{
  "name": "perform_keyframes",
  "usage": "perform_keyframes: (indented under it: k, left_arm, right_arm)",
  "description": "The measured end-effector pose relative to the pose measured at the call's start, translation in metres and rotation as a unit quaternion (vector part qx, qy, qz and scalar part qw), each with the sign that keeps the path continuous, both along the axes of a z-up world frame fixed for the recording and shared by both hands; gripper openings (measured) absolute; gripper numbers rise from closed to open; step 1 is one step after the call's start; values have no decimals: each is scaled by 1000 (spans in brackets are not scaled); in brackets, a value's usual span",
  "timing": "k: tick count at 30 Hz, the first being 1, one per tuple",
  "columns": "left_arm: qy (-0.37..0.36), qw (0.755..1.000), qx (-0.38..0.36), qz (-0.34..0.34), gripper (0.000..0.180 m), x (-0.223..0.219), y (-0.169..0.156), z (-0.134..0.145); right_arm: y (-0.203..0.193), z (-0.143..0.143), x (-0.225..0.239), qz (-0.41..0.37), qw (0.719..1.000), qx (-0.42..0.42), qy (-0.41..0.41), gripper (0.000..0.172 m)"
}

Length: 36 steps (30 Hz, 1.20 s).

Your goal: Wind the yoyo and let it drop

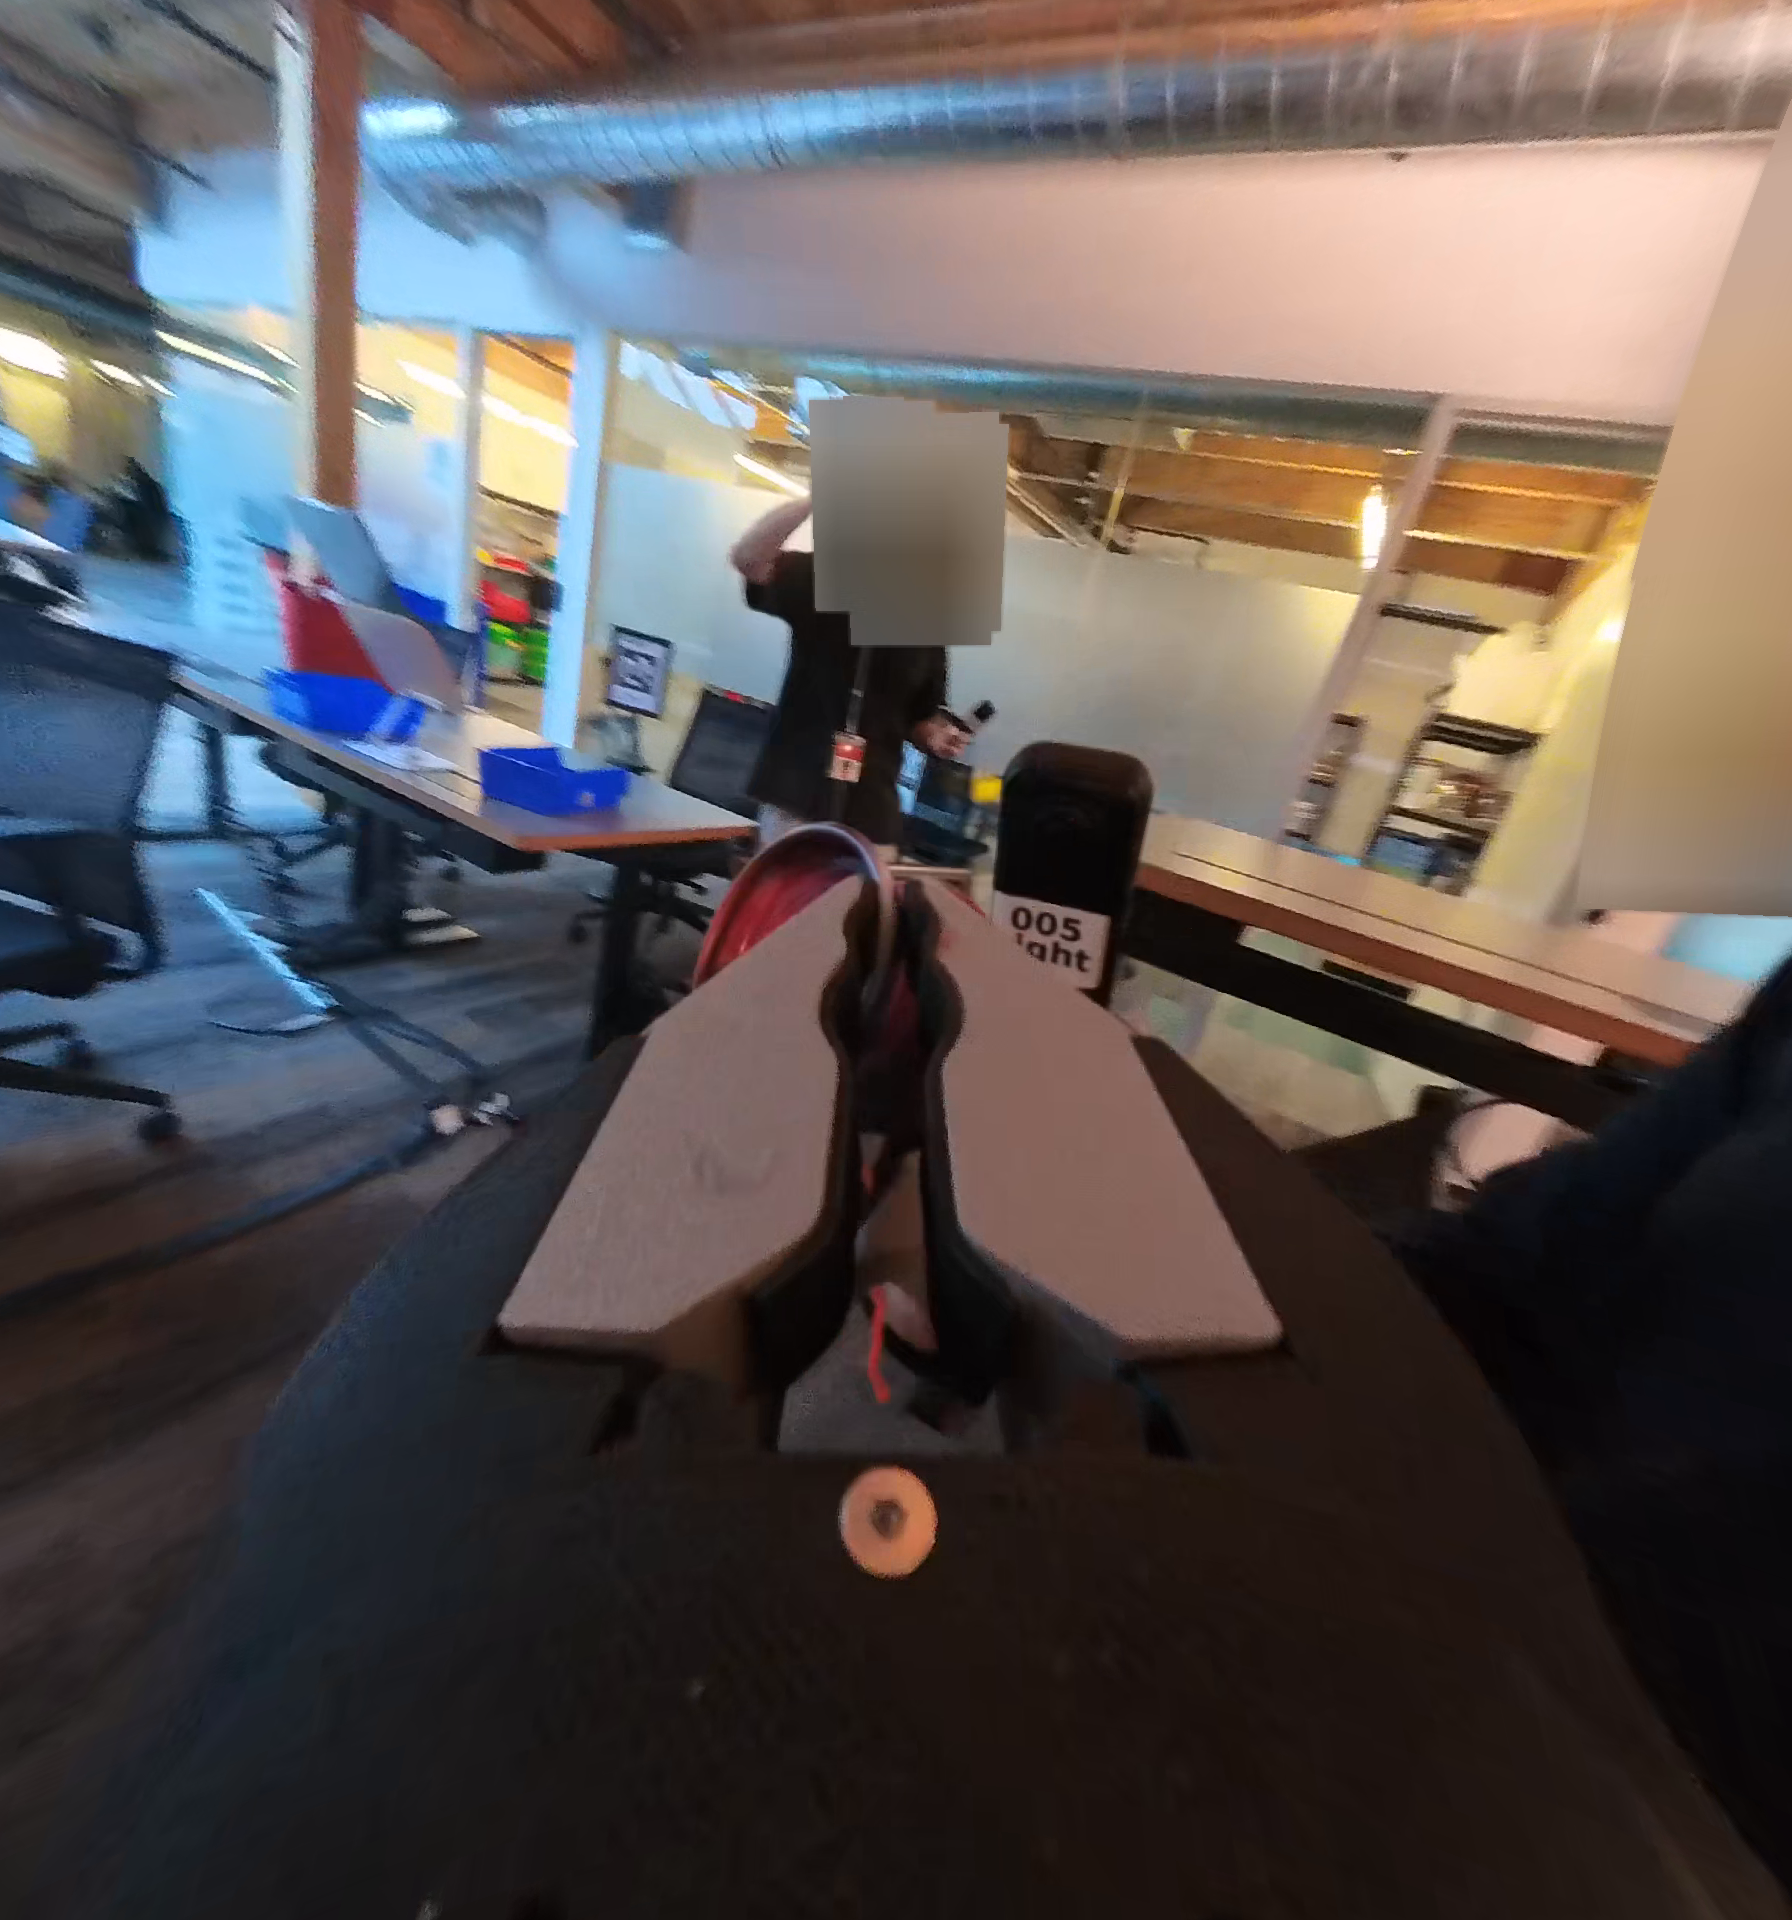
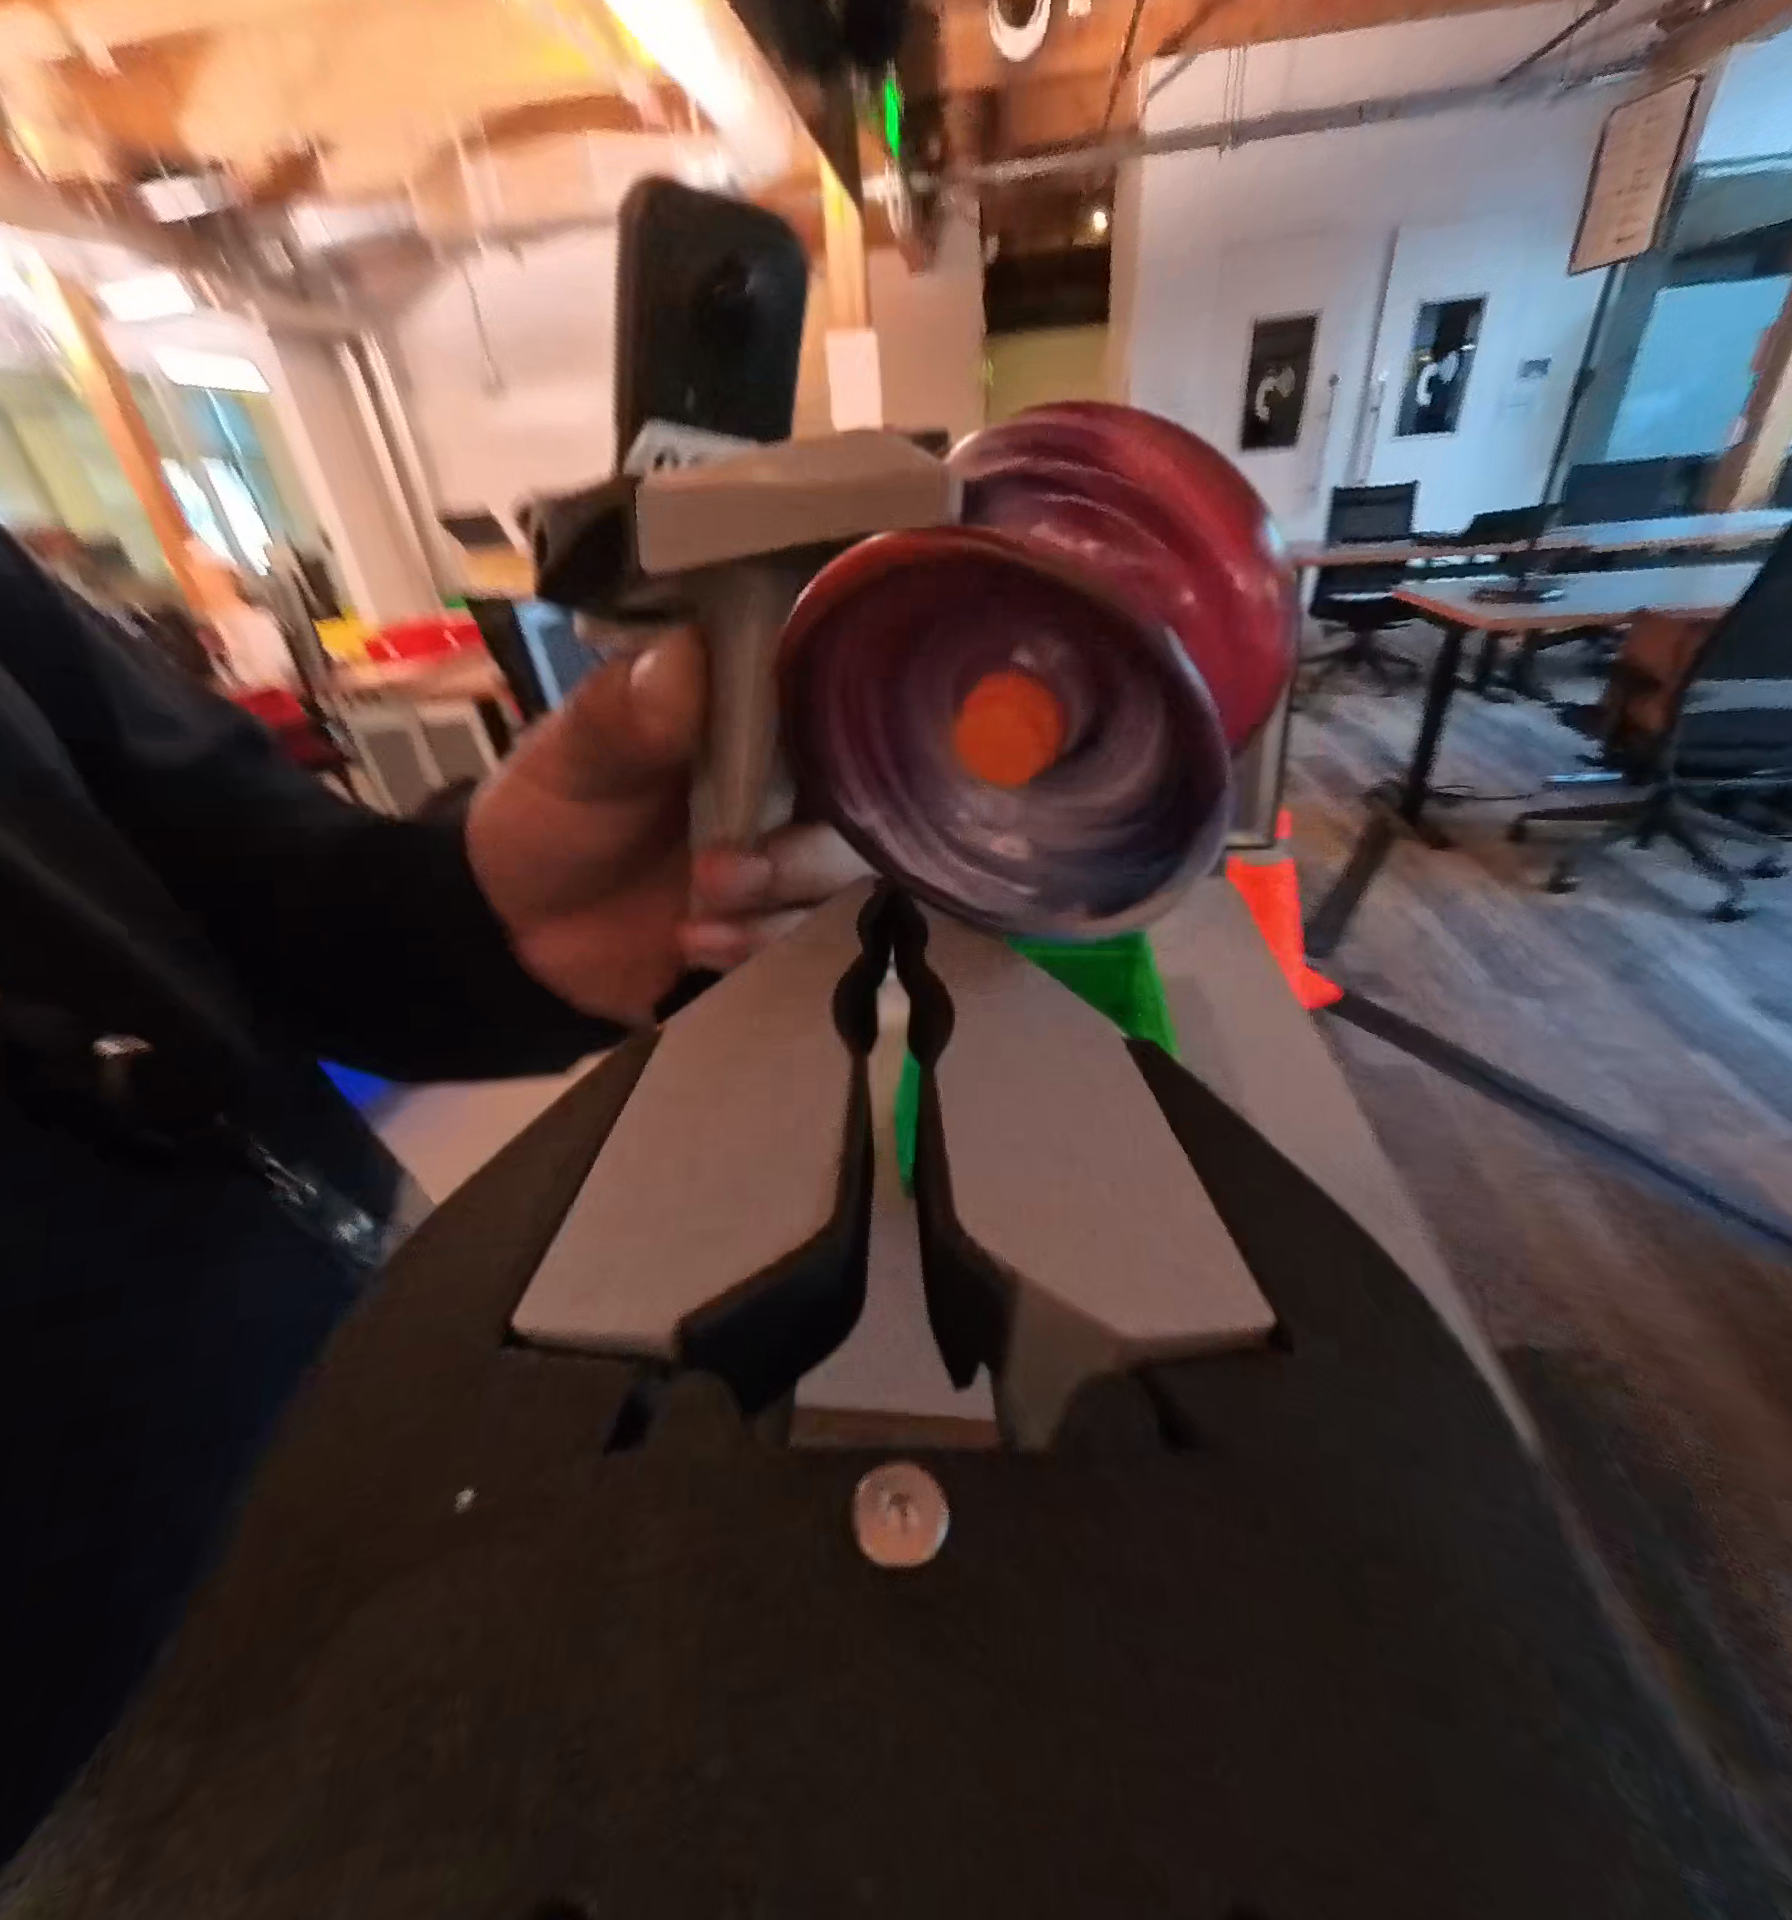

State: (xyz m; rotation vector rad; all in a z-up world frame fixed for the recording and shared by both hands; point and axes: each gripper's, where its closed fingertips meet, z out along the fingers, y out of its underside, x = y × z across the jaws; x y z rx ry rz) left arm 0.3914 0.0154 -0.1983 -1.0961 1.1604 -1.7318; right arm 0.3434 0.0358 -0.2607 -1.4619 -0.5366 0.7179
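The yoyo (image 2: 1006, 727) is dark red and purple with an orange hub, and it looks blurred. My left gripper (image 1: 897, 914) is shut on its rim. The red yoyo body (image 1: 788, 894) shows just behind the left fingertip. A short piece of red string (image 1: 876, 1340) hangs between the finger bases. In the right wrist view the left gripper's grey fingers (image 2: 788, 509) reach the yoyo from the left, and a hand (image 2: 580, 810) holds that gripper. My right gripper (image 2: 892, 920) is shut just below the yoyo, and I see nothing between its pads. Its black camera block (image 1: 1068, 862) shows in the left wrist view.
Long desks (image 1: 611, 821) with blue bins (image 1: 549, 790) stand to the left. A person (image 1: 850, 727) stands behind them. Office chairs (image 2: 1723, 727) and more desks are to the right. An orange cone (image 2: 1276, 914) and a green object (image 2: 1110, 977) are on the floor below the yoyo. One gripper's finger ends stand about 8 cm off the other's.
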Motion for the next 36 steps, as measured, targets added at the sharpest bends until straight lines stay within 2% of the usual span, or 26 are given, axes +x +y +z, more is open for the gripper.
perform_keyframes:
  k: [2,5,9,15,21,29,36]
  left_arm:
    - [6,999,40,4,2,5,-3,-4]
    - [65,990,124,-9,3,16,-11,-25]
    - [149,963,226,-6,2,24,-9,-46]
    - [222,921,318,-21,3,27,-14,-60]
    - [226,906,358,-17,3,24,-18,-45]
    - [181,926,329,-35,15,19,-33,-12]
    - [109,940,322,-35,17,1,-47,30]
  right_arm:
    - [2,1,8,3,999,-19,44,0]
    - [12,-17,16,-24,997,-66,42,0]
    - [19,-33,18,-53,994,-92,21,0]
    - [29,-36,21,-83,994,-72,-3,0]
    - [31,-16,22,-105,994,-12,-24,0]
    - [24,19,26,-106,992,41,-60,0]
    - [8,38,26,-80,995,49,-34,0]
